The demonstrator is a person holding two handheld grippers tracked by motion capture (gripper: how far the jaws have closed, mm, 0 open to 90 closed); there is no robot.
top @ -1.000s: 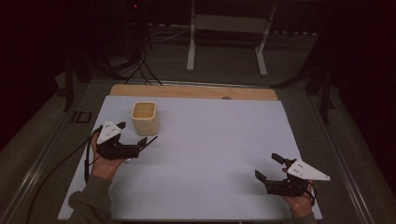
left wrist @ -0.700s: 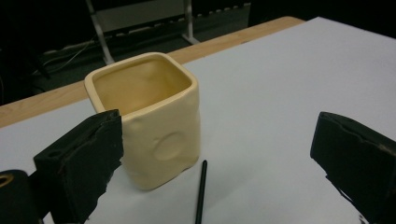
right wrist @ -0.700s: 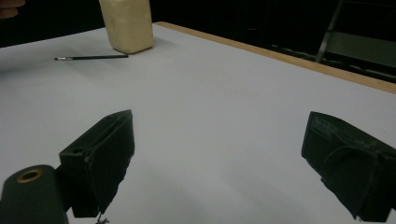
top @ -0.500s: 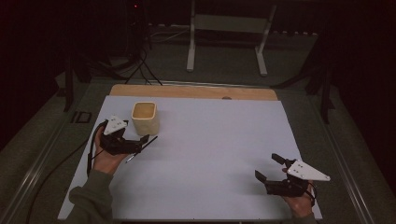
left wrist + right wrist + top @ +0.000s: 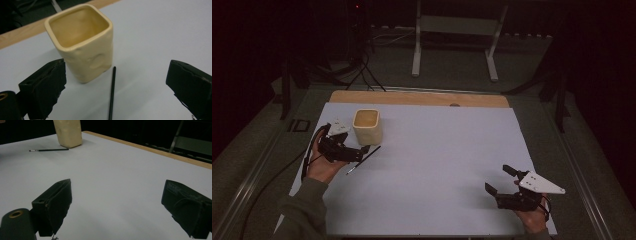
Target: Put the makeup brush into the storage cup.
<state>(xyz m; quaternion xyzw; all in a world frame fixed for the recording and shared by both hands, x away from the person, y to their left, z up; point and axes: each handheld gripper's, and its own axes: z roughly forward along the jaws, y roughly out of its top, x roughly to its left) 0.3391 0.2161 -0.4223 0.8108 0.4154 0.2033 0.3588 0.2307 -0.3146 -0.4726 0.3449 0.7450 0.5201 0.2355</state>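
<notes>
A cream square cup stands upright and empty on the white sheet at the back left. Just in front of it a thin black brush lies flat on the sheet. My left gripper is open, its jaws spread wide to either side of the brush, and its left pad is close to the cup. My right gripper is open and holds nothing, low over the sheet at the front right. From there the cup and brush show far off.
The white sheet covers the table, with a wooden strip along its far edge. A cable trails off the left side. Metal stand legs rise behind the table in the dark.
My left gripper has moved forward and right, closer to the cup, and now straddles the brush. The right gripper has not moved.
</notes>
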